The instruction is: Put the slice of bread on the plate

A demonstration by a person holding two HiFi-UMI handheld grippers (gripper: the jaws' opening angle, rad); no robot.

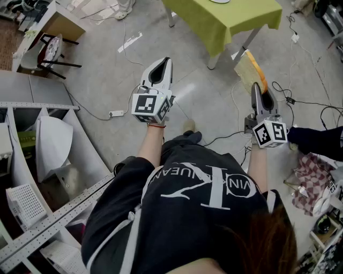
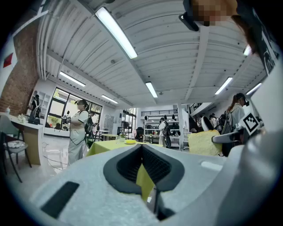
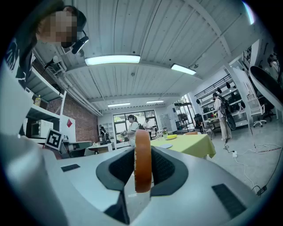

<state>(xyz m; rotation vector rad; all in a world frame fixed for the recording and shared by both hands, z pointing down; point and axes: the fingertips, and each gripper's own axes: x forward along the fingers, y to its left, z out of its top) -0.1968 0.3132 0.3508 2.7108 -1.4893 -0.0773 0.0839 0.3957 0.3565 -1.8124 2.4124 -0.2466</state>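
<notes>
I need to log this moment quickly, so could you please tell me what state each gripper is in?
Left gripper: closed, nothing between its jaws.
Right gripper: closed on the slice of bread.

Ahead of the right tongs, the green surface was cut off by the head view's top edge, and only a sliver of the plate showed there. In the right gripper view the slice of bread stood edge-on in those tongs, its faces hidden. Far beyond the left tongs, a yellow thing on that surface was too small to identify.
</notes>
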